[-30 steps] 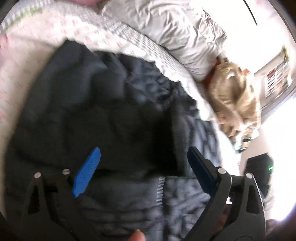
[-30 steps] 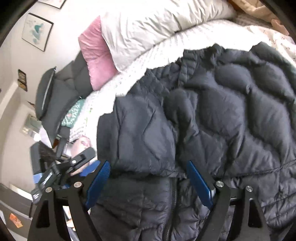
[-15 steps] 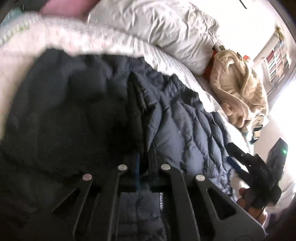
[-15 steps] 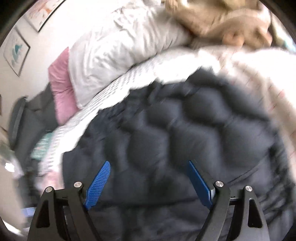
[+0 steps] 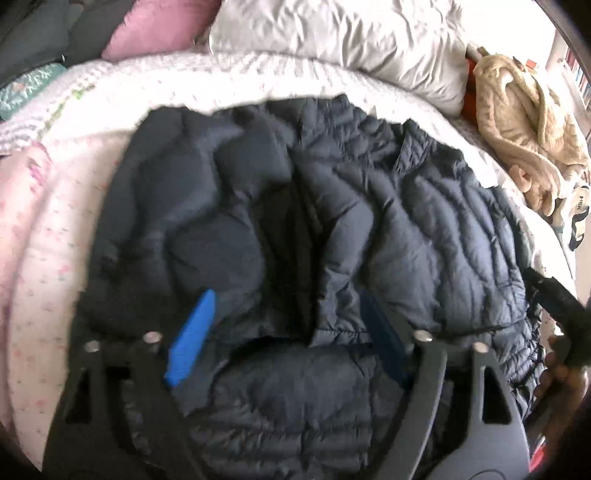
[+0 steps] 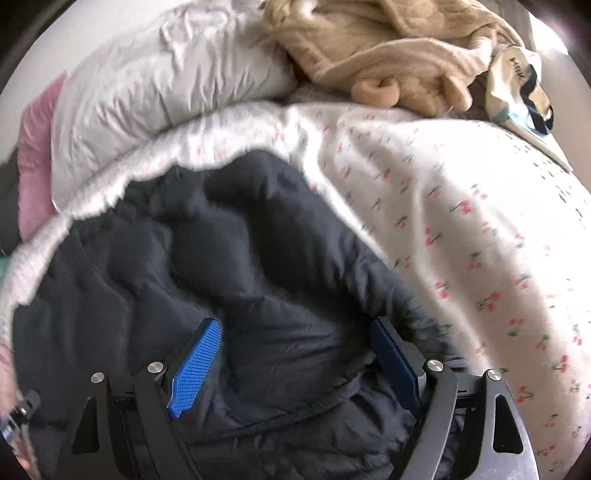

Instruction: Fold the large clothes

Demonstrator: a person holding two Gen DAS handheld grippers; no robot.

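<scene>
Jacket (image 5: 369,221) dark navy, quilted, puffy, rumpled, sleeves folded inward.

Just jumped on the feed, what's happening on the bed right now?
A person with a gripper in each hand is folding a dark puffer jacket spread on a floral bedspread. The left gripper hangs over the jacket's middle; its jaws have just been opening and grip nothing. The right gripper stands open over the jacket's edge beside the bedspread, also holding nothing. A grey pillow and a beige garment lie beyond.
</scene>
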